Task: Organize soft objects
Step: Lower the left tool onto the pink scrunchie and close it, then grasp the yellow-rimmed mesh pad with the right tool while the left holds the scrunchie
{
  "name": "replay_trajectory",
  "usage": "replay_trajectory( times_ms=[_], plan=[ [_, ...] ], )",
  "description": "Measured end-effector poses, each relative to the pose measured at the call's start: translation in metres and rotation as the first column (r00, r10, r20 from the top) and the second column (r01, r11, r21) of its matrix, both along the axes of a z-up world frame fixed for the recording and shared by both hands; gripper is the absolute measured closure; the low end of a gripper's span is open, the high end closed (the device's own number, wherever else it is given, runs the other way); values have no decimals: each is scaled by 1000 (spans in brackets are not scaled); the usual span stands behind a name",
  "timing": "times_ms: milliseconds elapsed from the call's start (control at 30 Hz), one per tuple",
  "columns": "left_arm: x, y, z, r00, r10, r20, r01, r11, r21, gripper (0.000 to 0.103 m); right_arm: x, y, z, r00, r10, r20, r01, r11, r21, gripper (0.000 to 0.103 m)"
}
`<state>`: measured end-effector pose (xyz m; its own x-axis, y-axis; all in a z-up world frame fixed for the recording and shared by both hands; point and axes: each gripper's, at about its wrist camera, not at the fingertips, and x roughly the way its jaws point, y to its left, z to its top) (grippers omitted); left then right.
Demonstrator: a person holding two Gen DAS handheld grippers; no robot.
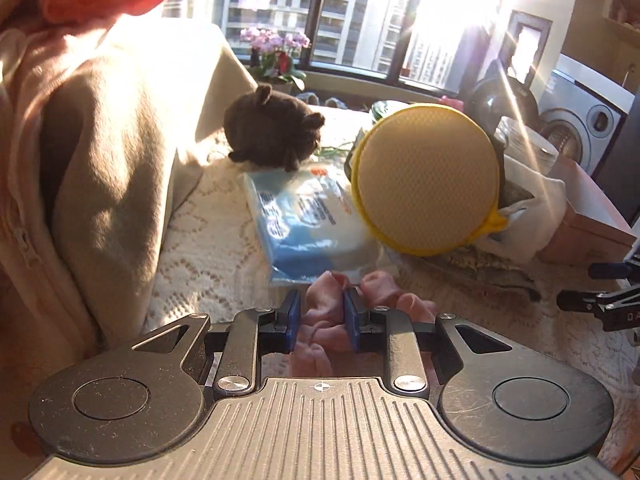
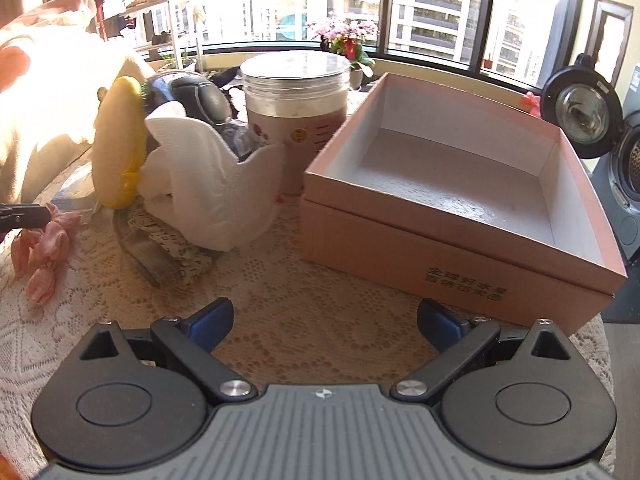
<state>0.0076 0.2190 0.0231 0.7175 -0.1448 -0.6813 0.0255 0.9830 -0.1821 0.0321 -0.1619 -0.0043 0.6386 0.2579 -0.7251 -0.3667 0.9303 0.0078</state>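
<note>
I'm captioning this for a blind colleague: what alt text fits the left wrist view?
The left gripper is shut on a pink scrunchie on a lace tablecloth. Beyond it lie a blue packet, a yellow mesh pouch and a dark plush toy, with beige fabric at left and sunlit windows behind.

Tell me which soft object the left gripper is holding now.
The pink scrunchie: the left gripper has its blue pads closed on it. The brown plush toy, yellow mesh pouch and white sock lie untouched beyond.
</note>
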Motion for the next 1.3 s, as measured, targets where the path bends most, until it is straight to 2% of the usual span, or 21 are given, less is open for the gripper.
replay_trajectory(
  times_ms=[100,200,267,300,367,500,567,633,733,800,967,1100,1133,1200,1300],
  plan=[
    [-6,-13,-3,997,-79,23,79,997,17,72,-3,9,3,999,38,-8,-38,999,-1,7],
    [-13,-24,-4,984,-177,10,177,984,-38,71,-7,13,10,998,59,5,-59,998,0,8],
    [-16,-35,-6,978,-205,23,206,979,-4,69,-9,14,16,997,68,27,-67,998,-5,8],
    [-17,-38,-6,978,-206,30,206,979,14,69,-10,14,18,997,72,36,-72,997,-5,9],
    [-16,-40,-8,982,-186,37,186,983,4,69,-11,15,22,995,92,49,-92,996,3,14],
    [-15,-46,-11,984,-174,48,173,985,12,69,-15,35,46,977,190,101,-195,980,37,21],
    [-16,-47,-11,985,-163,49,162,987,17,71,-11,52,60,961,241,132,-251,966,59,32],
    [-18,-50,-10,990,-136,47,134,990,40,76,-4,72,70,949,284,138,-296,953,70,49],
    [-21,-55,-13,989,-133,68,127,988,85,79,10,101,76,938,322,124,-333,940,77,50],
    [-21,-56,-13,988,-134,74,127,987,96,80,21,115,75,944,317,92,-324,943,75,50],
    [-19,-46,-13,989,-127,72,125,992,37,83,41,131,61,963,266,53,-270,959,83,50],
    [-21,-43,-15,988,-130,81,129,991,23,83,52,148,54,962,272,5,-272,959,81,51],
    [-21,-43,-15,988,-130,83,129,992,18,83,50,152,54,957,290,-8,-289,954,75,63],
    [-22,-42,-15,988,-128,84,128,992,9,83,42,163,58,942,336,-23,-335,941,52,76],
    [-22,-41,-15,988,-128,85,128,992,4,83,30,170,66,926,376,-22,-375,926,44,87]
  ],
)
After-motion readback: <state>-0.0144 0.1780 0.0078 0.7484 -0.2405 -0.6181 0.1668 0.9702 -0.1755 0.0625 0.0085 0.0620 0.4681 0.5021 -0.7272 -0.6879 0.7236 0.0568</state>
